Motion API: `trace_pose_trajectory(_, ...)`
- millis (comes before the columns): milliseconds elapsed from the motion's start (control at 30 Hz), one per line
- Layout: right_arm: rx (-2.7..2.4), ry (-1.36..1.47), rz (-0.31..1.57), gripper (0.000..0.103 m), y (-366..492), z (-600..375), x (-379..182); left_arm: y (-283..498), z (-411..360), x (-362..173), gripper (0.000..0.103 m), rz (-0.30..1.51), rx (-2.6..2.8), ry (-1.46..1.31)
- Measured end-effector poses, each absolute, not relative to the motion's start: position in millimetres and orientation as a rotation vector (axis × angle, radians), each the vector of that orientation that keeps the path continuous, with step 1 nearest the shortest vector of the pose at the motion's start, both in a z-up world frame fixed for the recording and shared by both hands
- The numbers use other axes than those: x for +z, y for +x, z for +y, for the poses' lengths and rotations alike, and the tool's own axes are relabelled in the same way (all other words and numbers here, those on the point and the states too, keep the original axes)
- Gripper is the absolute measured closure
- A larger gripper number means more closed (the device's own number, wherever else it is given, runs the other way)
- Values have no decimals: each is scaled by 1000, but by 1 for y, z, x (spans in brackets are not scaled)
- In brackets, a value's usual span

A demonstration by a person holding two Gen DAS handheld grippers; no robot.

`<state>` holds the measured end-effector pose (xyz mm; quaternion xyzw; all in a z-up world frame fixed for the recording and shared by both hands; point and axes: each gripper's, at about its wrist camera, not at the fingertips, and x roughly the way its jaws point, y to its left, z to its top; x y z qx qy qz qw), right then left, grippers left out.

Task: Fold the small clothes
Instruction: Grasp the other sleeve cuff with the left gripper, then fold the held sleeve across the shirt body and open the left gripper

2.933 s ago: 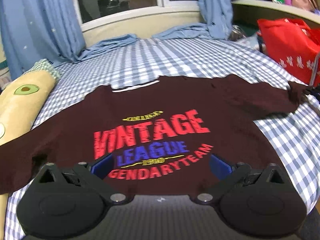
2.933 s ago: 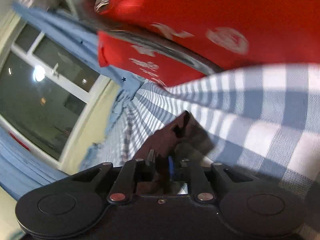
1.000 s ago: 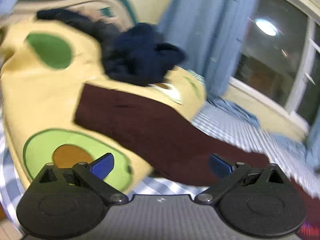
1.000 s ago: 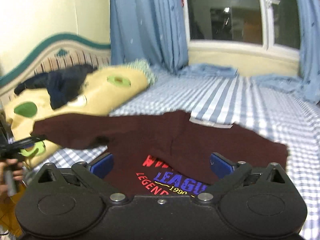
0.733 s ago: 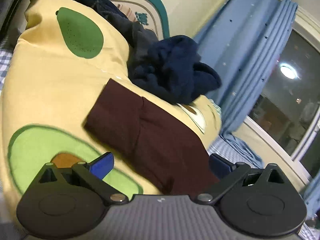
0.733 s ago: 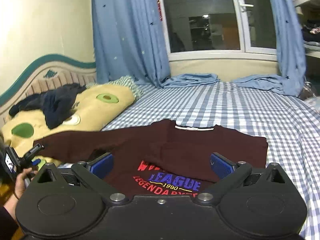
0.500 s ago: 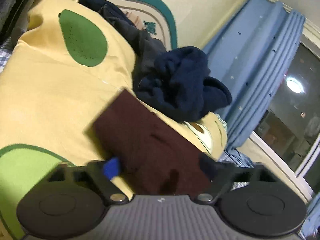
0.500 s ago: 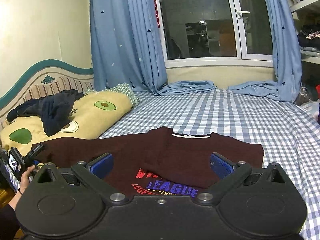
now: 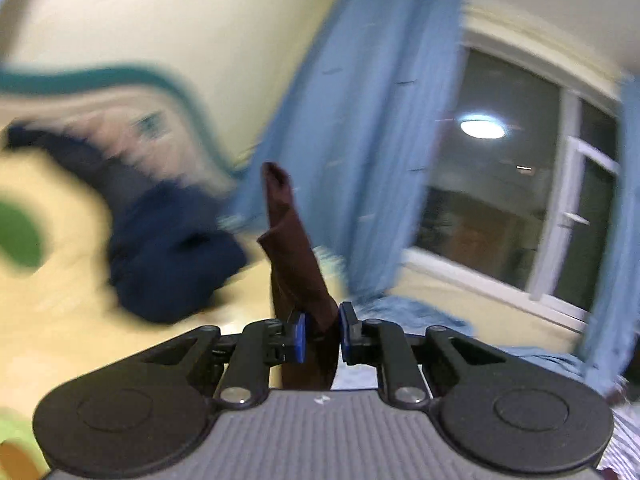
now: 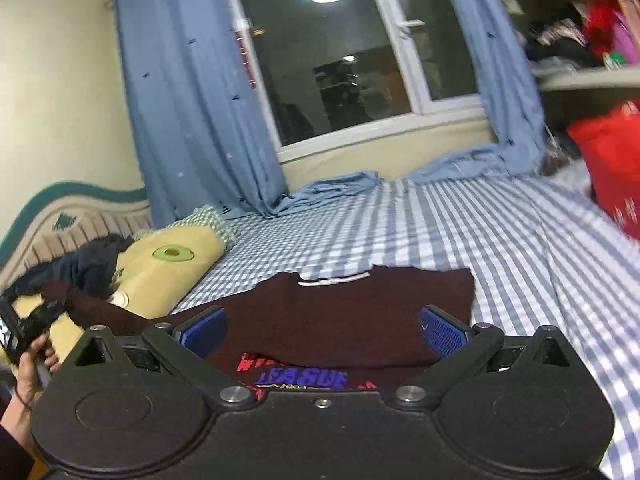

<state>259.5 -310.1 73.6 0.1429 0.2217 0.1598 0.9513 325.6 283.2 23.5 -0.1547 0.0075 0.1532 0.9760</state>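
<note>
Left wrist view: blurred. left gripper (image 9: pixel 319 332) jaws have just been closing and now pinch the maroon sleeve (image 9: pixel 298 264), cloth sticks up past the blue pads (image 9: pixel 298 338) and hangs below them. Behind it: yellow avocado pillow (image 9: pixel 52 280) with a dark navy garment (image 9: pixel 168 256) on top, blue curtain (image 9: pixel 360 140), dark window (image 9: pixel 500 200). No container visible here.

Right wrist view: right gripper (image 10: pixel 322 330) jaws spread wide, nothing between them, hovering over the maroon shirt (image 10: pixel 352 312). Shirt lies flat on the checked bedsheet (image 10: pixel 480 240), collar toward the window. Its right side looks already folded in over the chest, covering the top of the print; only the lower letters show. The left sleeve stretches out to the pillow where a hand (image 10: pixel 30 364) holds the other gripper on it.

Progress, my read: one side fold done, left sleeve fold just starting, bottom-up fold remaining.

Containers: red bag (image 10: pixel 612 168) at right edge, contents not visible; shelf (image 10: pixel 580 76) above it holds piled clothes, too blurred to sort
</note>
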Motion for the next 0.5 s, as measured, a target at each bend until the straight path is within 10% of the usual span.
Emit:
trace_pose_trajectory(267, 250, 367, 453, 1, 224, -384, 55, 441, 59, 66, 86, 63, 39, -45)
trace_pose_trajectory(500, 136, 404, 499, 1, 187, -438, 33, 523, -114, -39, 86, 355, -89, 180)
